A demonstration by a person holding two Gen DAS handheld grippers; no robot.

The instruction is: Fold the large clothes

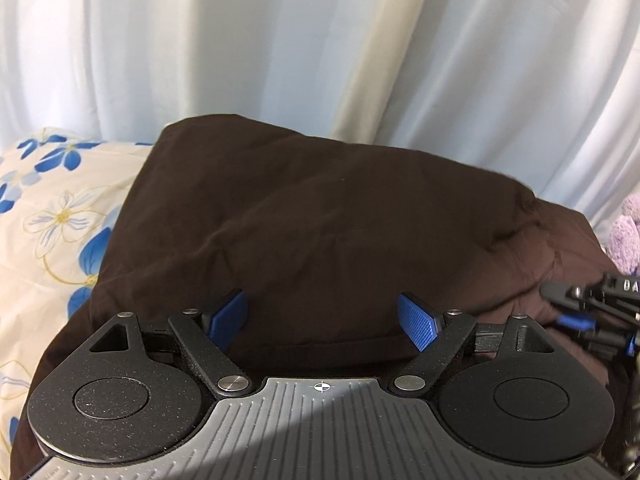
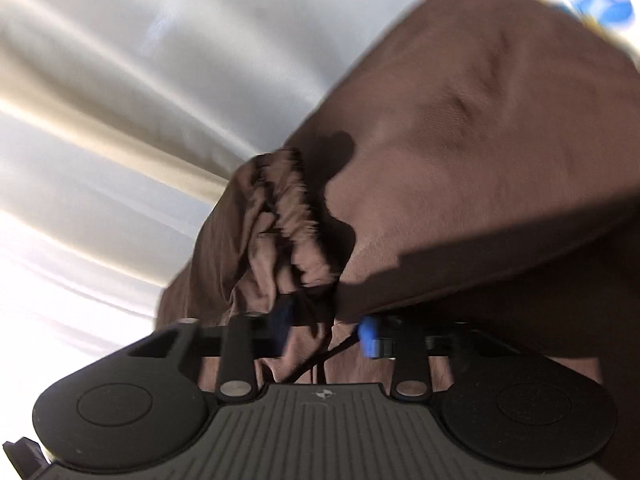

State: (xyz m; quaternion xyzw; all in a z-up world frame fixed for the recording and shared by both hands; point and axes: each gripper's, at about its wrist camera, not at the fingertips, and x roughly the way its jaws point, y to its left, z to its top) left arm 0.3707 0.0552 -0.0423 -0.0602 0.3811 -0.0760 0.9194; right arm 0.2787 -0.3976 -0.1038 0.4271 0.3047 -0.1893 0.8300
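A large dark brown garment (image 1: pixel 320 220) lies bunched on the floral bed sheet (image 1: pixel 60 216). My left gripper (image 1: pixel 322 320) is open, its blue pads spread wide just above the brown cloth, holding nothing. My right gripper (image 2: pixel 326 332) shows at the right edge of the left wrist view (image 1: pixel 580 316). In the right wrist view the brown garment (image 2: pixel 480 140) fills the frame, and a bunched fold with a dark drawstring (image 2: pixel 280 240) sits between the partly closed blue pads. The view is blurred and tilted.
White curtains (image 1: pixel 280 40) hang behind the bed. A purple plush toy (image 1: pixel 626 236) sits at the far right edge. The curtains also show in the right wrist view (image 2: pixel 120 100).
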